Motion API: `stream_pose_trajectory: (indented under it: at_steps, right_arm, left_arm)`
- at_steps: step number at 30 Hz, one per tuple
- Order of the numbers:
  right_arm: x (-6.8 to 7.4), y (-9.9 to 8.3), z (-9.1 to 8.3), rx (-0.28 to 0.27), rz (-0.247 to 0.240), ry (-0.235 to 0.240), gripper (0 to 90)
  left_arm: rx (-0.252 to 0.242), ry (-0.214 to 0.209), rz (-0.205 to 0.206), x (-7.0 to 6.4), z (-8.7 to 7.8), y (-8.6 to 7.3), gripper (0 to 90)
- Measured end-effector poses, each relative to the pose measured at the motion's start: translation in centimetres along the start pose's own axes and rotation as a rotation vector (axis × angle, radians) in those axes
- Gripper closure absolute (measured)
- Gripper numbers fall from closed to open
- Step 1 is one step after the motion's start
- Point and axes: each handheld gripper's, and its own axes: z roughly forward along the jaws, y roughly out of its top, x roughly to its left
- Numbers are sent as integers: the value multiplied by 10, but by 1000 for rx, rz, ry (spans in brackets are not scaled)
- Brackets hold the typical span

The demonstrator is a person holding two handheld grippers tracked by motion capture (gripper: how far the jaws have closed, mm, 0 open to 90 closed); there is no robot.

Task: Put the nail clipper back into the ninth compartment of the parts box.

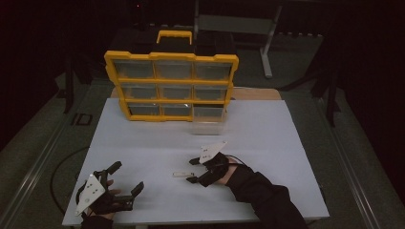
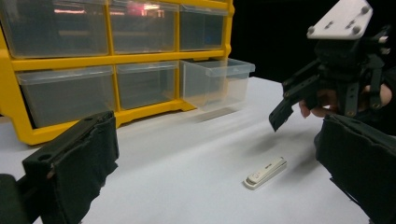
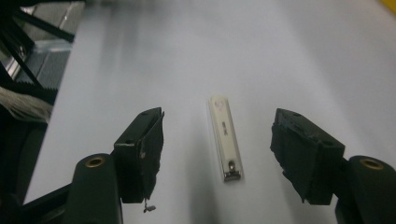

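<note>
My right gripper (image 3: pixel 219 154), jaws spread, straddles the nail clipper (image 3: pixel 225 140) to grab it; left gripper (image 1: pixel 128 180) idles open; drawer (image 2: pixel 215 83) pulled out, probably its destination.

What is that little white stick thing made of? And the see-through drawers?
The white nail clipper looks like smooth, matte plastic on top, with a shiny bit of metal at one end. The pulled-out drawer seems to be clear plastic, since you can see through its walls; the cabinet frame looks like yellow plastic.
</note>
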Motion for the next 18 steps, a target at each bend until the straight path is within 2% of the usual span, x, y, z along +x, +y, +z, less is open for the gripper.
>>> stream_pose_trajectory:
  at_steps: [4,8,9,18]
  right_arm:
    - [-1,1,5,37,-6,2,354]
    - [-1,5,13,108,-25,-13,408]
    - [-1,5,13,108,-25,-13,408]
    - [-6,11,25,259,-47,-22,469]
  left_arm:
    - [-3,-2,-4,0,0,0,3]
    - [-5,-3,-6,0,0,0,3]
    - [-7,-4,-7,0,0,0,3]
    - [-11,-3,-12,1,0,0,3]
